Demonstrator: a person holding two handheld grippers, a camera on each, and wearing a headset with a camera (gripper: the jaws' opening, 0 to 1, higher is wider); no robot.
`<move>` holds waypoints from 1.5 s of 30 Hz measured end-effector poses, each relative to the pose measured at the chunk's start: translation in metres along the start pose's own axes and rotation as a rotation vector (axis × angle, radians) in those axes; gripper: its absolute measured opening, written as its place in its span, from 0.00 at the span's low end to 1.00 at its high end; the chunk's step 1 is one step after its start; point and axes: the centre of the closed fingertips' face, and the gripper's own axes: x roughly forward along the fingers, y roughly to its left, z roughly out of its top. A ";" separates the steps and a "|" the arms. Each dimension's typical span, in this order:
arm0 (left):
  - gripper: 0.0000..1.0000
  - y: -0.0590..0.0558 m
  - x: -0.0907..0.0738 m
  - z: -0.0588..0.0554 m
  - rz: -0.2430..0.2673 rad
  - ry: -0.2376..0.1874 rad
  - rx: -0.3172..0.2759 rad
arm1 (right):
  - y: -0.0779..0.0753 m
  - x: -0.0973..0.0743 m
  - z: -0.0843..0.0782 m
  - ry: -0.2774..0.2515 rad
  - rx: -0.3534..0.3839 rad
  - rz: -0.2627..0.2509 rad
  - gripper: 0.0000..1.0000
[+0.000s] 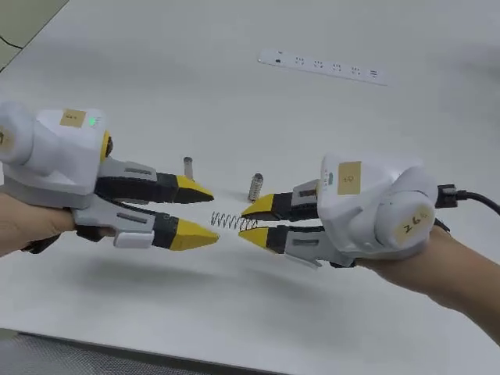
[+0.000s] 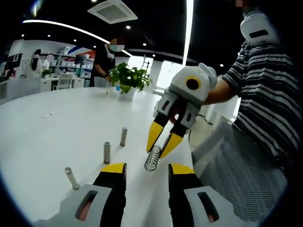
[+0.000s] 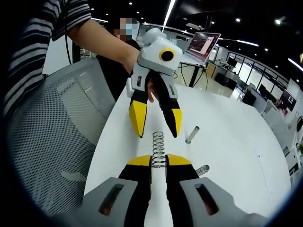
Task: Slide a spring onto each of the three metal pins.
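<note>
My right gripper [image 1: 248, 222] is shut on one end of a loose spring [image 1: 226, 222], which sticks out level toward my left gripper [image 1: 205, 212]. The left gripper is open, its yellow tips on either side of the spring's free end, not touching it. In the left gripper view the spring [image 2: 152, 158] hangs from the right gripper's tips just beyond my open jaws. A bare metal pin [image 1: 188, 168] stands upright behind the left gripper. A pin with a spring on it [image 1: 255, 187] stands behind the right gripper's tips. The left gripper view shows the bare pin [image 2: 71, 177] and two sprung pins [image 2: 107, 152] [image 2: 124, 136].
A white power strip [image 1: 322, 66] lies at the far side of the white table [image 1: 156, 86]. A grey mesh chair [image 3: 52, 123] stands at the table's near edge. A potted plant [image 2: 130, 78] and people are far off in the room.
</note>
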 end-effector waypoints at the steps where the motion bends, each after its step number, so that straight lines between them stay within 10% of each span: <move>1: 0.25 0.000 0.001 0.001 -0.002 -0.005 -0.002 | 0.000 -0.001 0.000 0.000 -0.004 -0.002 0.08; 45: 0.01 -0.020 0.016 0.003 -0.086 -0.009 0.009 | 0.007 -0.006 -0.003 0.003 0.008 0.016 0.10</move>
